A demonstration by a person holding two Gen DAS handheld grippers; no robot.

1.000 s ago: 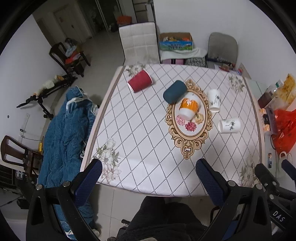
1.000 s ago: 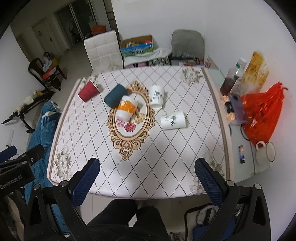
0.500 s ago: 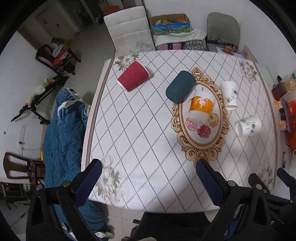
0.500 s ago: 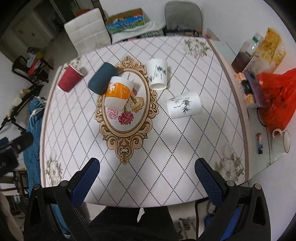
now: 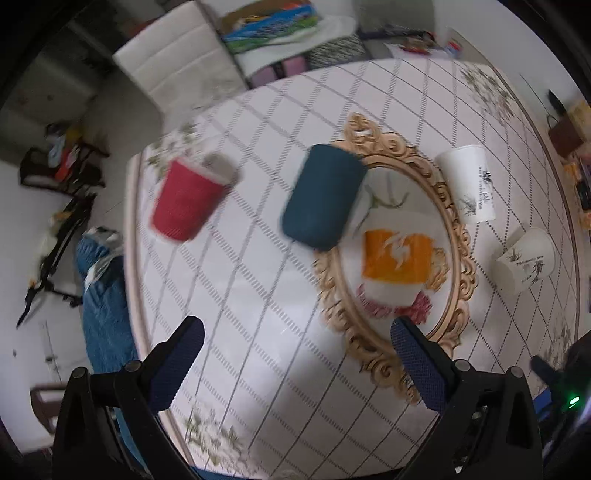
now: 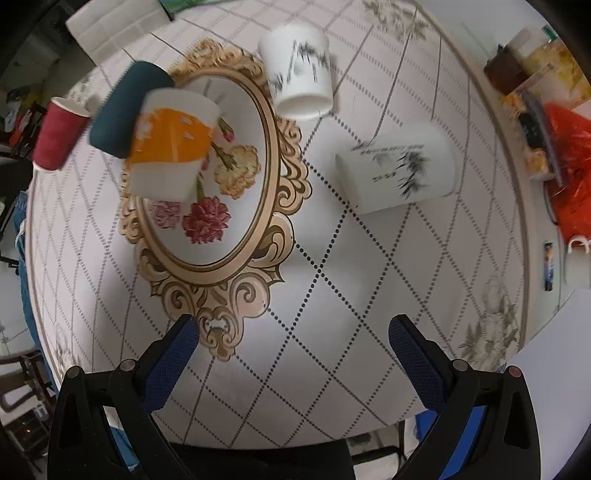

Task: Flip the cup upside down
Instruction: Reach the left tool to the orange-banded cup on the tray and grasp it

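Note:
Several cups lie on their sides on the table (image 5: 258, 295): a red ribbed cup (image 5: 186, 201) (image 6: 57, 134) at the left, a dark teal cup (image 5: 321, 199) (image 6: 123, 109), an orange-and-white cup (image 5: 397, 256) (image 6: 171, 146) on the ornate oval print, and two white cups with bamboo prints (image 5: 467, 182) (image 5: 526, 260) (image 6: 299, 75) (image 6: 400, 168). My left gripper (image 5: 293, 350) is open and empty above the near left part of the table. My right gripper (image 6: 293, 349) is open and empty above the near right part.
A white chair (image 5: 177, 62) and a box of clutter (image 5: 273, 26) stand beyond the far edge. A blue cloth (image 5: 103, 295) hangs off the left side. An orange bag (image 6: 569, 162) and packets (image 6: 535, 66) sit at the right edge, with a white mug (image 6: 578, 266).
Both grippers have dropped and moved forward over the table, so the cups look much larger. The cups have not moved. Both grippers stay open.

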